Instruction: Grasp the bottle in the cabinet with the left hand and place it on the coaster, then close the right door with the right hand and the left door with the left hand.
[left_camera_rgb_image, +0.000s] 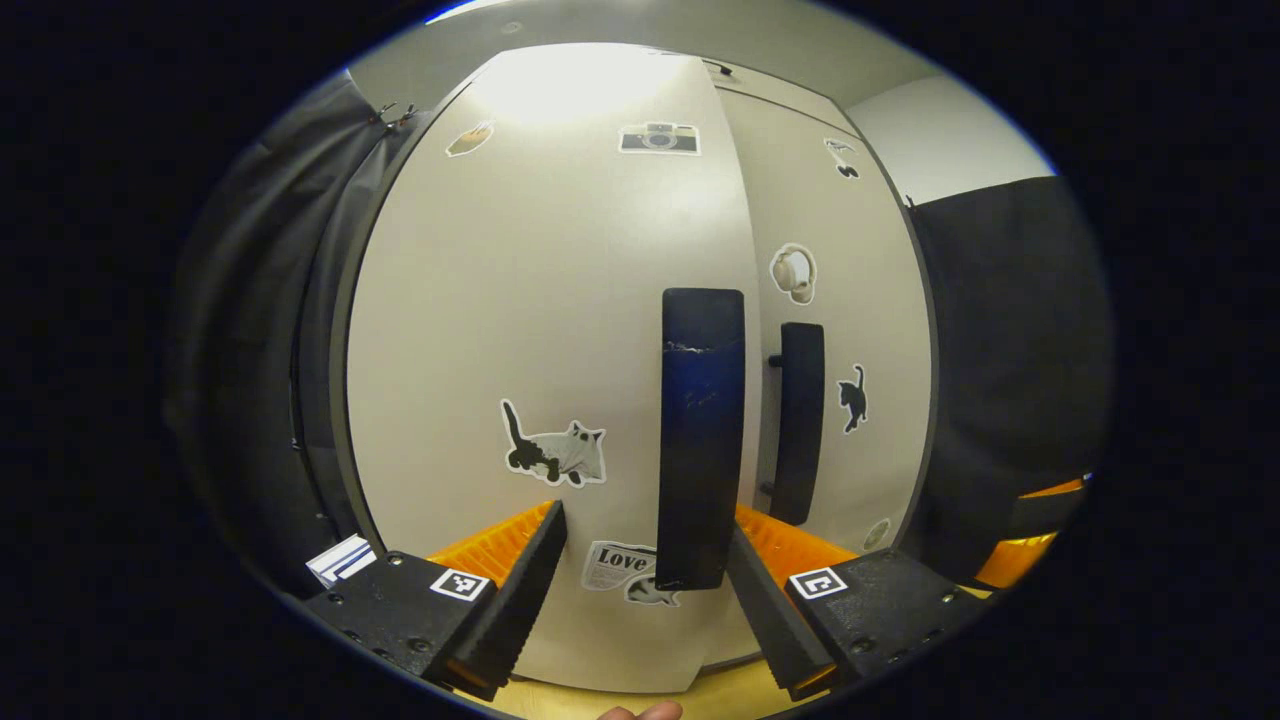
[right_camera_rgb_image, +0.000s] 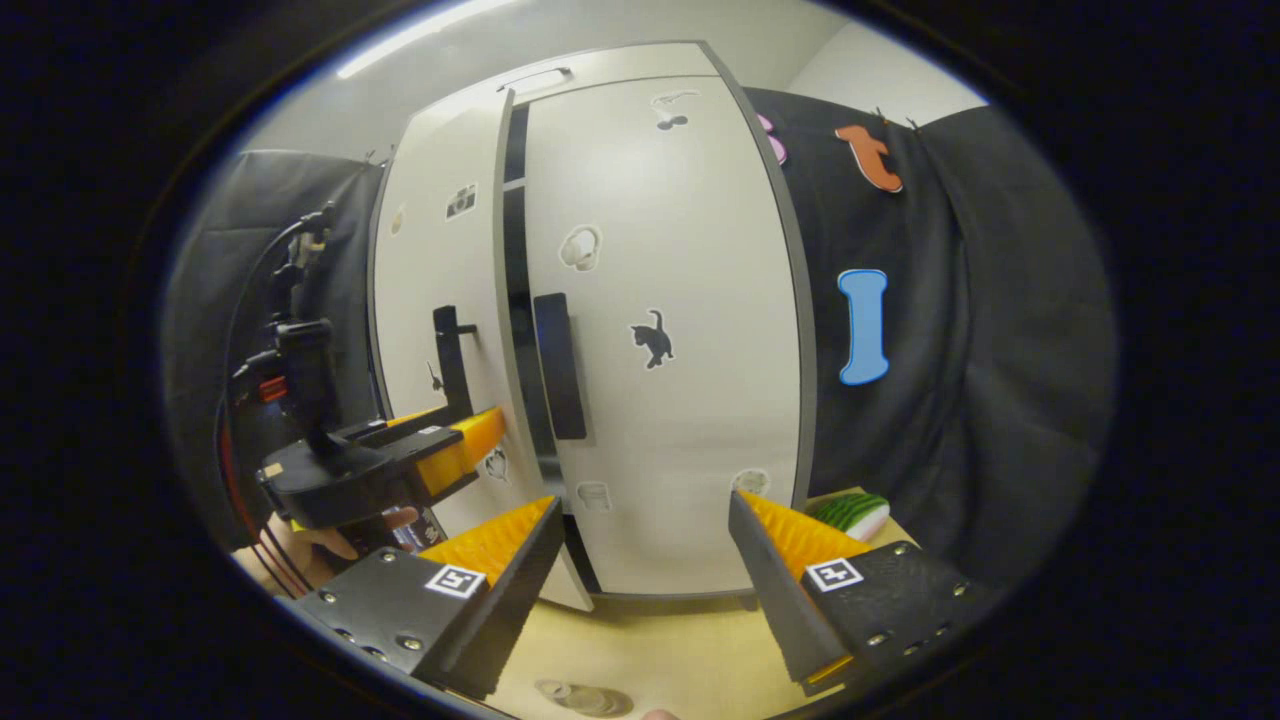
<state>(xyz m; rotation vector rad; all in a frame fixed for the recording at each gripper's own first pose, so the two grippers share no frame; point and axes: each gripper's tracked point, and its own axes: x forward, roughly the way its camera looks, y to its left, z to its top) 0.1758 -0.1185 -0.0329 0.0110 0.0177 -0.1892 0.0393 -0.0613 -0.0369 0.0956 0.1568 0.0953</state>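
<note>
The white cabinet's left door (left_camera_rgb_image: 540, 330) stands close in front of my left gripper (left_camera_rgb_image: 650, 590). That gripper is open, and the door's dark upright handle (left_camera_rgb_image: 700, 440) rises between its fingers without being clamped. In the right gripper view the left gripper (right_camera_rgb_image: 440, 455) rests its fingertips against the left door (right_camera_rgb_image: 440, 280), which stands slightly ajar with a dark gap (right_camera_rgb_image: 518, 300) beside it. The right door (right_camera_rgb_image: 680, 330) lies flat and shut. My right gripper (right_camera_rgb_image: 645, 570) is open, held back from the cabinet above the table. A clear round object (right_camera_rgb_image: 590, 697), possibly the bottle, shows at the bottom edge.
A hand (right_camera_rgb_image: 300, 545) holds the left gripper, with cables trailing up beside it. A green striped object (right_camera_rgb_image: 850, 512) lies on the wooden table (right_camera_rgb_image: 660, 650) to the right of the cabinet. The right door's handle (left_camera_rgb_image: 800, 420) is just beyond the left one. Black cloth hangs on both sides.
</note>
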